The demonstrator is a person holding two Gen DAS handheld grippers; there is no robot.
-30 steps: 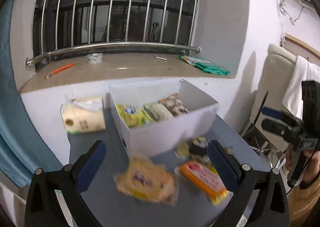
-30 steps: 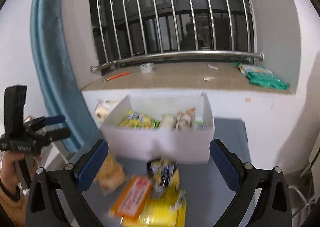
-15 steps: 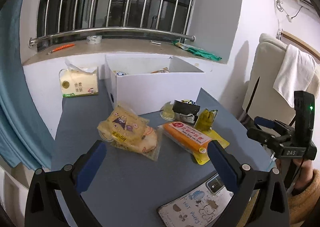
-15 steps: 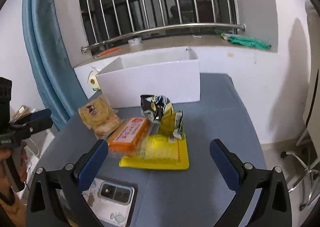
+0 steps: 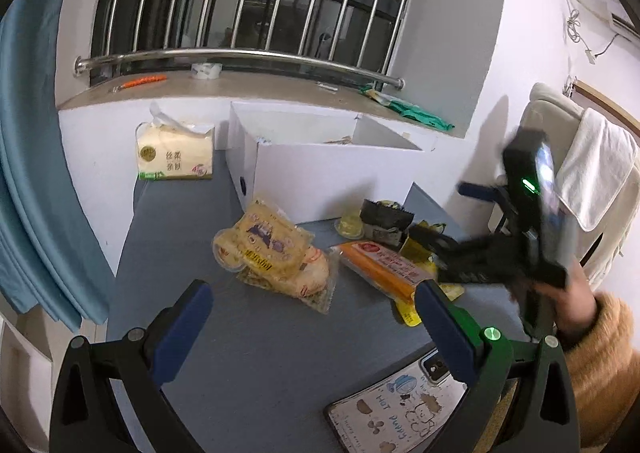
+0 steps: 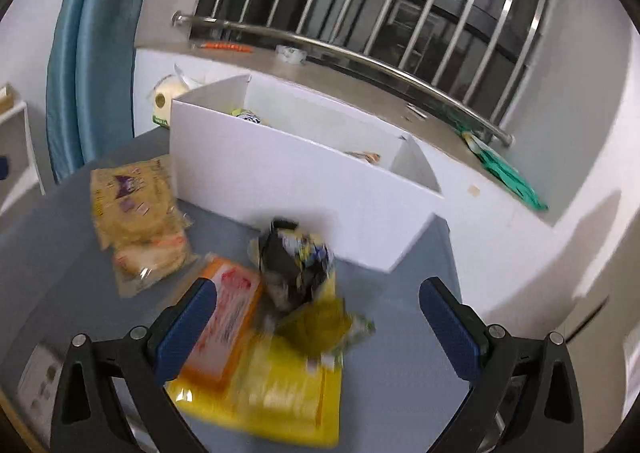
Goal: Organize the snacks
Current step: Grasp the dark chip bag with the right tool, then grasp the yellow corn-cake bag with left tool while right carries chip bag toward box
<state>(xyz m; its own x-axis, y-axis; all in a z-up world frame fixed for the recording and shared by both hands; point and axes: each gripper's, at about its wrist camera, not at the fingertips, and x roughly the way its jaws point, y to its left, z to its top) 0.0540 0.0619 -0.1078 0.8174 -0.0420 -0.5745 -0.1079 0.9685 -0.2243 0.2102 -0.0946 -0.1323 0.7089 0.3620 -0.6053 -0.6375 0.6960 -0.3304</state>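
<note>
Snacks, perhaps five (image 6: pixel 293 268), one box (image 5: pixel 316 181).

Both fisheye views bend straight lines and fade to black at the corners. Cool indoor light is even and moderately bright, with ceiling lamps reflected in the dark barred window (image 6: pixel 400 13). The crumpled black-and-yellow snack bag (image 6: pixel 294 263) and flat yellow packet (image 6: pixel 280 393) are motion-smeared, as is the right gripper (image 5: pixel 448 249) in the left view.
</note>
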